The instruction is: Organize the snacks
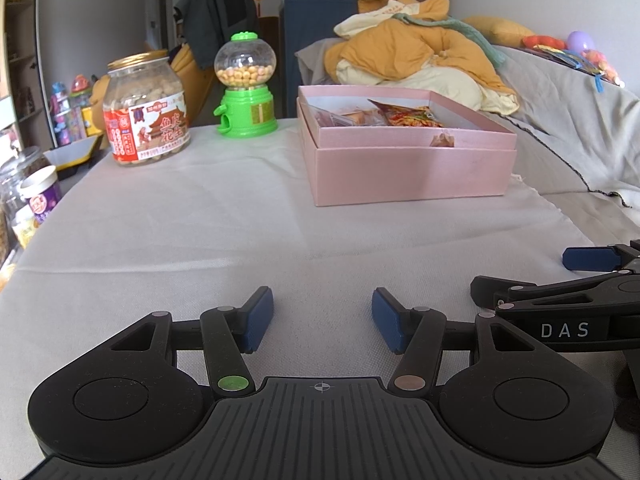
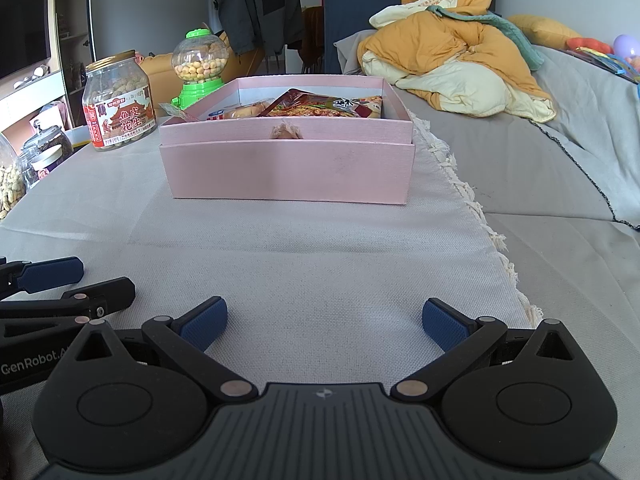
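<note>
A pink box (image 1: 408, 172) stands on the white cloth, nested in its lid; it also shows in the right wrist view (image 2: 288, 172). Inside lie snack packets, among them a red and orange bag (image 1: 404, 114) (image 2: 324, 106) and a wrapped pastry (image 2: 244, 111). My left gripper (image 1: 322, 322) is open and empty, low over the cloth well short of the box. My right gripper (image 2: 324, 324) is open and empty beside it; its fingers (image 1: 588, 258) show at the right edge of the left wrist view.
A peanut jar (image 1: 146, 110) (image 2: 118, 100) and a green candy dispenser (image 1: 246, 84) (image 2: 198, 68) stand at the back left. More jars (image 1: 36, 200) (image 2: 44, 156) stand beyond the left edge. A grey sofa cover with a heap of orange bedding (image 1: 416, 56) lies on the right.
</note>
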`<action>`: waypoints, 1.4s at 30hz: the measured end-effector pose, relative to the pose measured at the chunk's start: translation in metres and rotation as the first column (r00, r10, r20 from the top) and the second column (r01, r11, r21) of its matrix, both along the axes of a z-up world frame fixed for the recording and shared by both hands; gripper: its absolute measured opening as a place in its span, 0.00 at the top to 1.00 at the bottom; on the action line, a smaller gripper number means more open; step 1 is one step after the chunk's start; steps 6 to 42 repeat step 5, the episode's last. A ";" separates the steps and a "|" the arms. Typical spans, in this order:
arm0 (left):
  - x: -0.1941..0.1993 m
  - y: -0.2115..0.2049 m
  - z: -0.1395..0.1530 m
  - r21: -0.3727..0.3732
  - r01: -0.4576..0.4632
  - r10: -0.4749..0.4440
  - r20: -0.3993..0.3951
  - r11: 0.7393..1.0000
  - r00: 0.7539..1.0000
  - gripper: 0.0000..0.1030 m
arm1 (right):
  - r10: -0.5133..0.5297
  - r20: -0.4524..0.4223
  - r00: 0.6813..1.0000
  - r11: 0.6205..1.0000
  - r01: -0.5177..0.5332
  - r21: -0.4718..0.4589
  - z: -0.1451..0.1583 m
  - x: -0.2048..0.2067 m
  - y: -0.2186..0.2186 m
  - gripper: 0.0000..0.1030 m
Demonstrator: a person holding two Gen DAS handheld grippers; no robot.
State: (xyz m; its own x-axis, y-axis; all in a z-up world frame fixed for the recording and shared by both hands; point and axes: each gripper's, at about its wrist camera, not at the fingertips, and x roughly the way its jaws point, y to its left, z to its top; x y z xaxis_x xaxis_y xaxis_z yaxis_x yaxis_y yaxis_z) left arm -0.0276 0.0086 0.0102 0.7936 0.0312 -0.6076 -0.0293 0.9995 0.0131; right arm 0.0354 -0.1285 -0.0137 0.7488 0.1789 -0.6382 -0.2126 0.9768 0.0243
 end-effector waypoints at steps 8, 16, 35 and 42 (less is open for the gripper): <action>-0.001 -0.001 0.000 0.006 0.001 -0.001 0.000 1.000 1.000 0.40 | 0.000 0.000 1.000 1.000 0.000 -0.001 0.000 0.000 0.000 0.00; -0.001 -0.001 0.000 0.006 0.001 -0.001 0.000 1.000 1.000 0.40 | 0.000 0.000 1.000 1.000 0.000 -0.001 0.000 0.000 0.000 0.00; -0.001 -0.001 0.000 0.006 0.001 -0.001 0.000 1.000 1.000 0.40 | 0.000 0.000 1.000 1.000 0.000 -0.001 0.000 0.000 0.000 0.00; -0.001 -0.001 0.000 0.006 0.001 -0.001 0.000 1.000 1.000 0.40 | 0.000 0.000 1.000 1.000 0.000 -0.001 0.000 0.000 0.000 0.00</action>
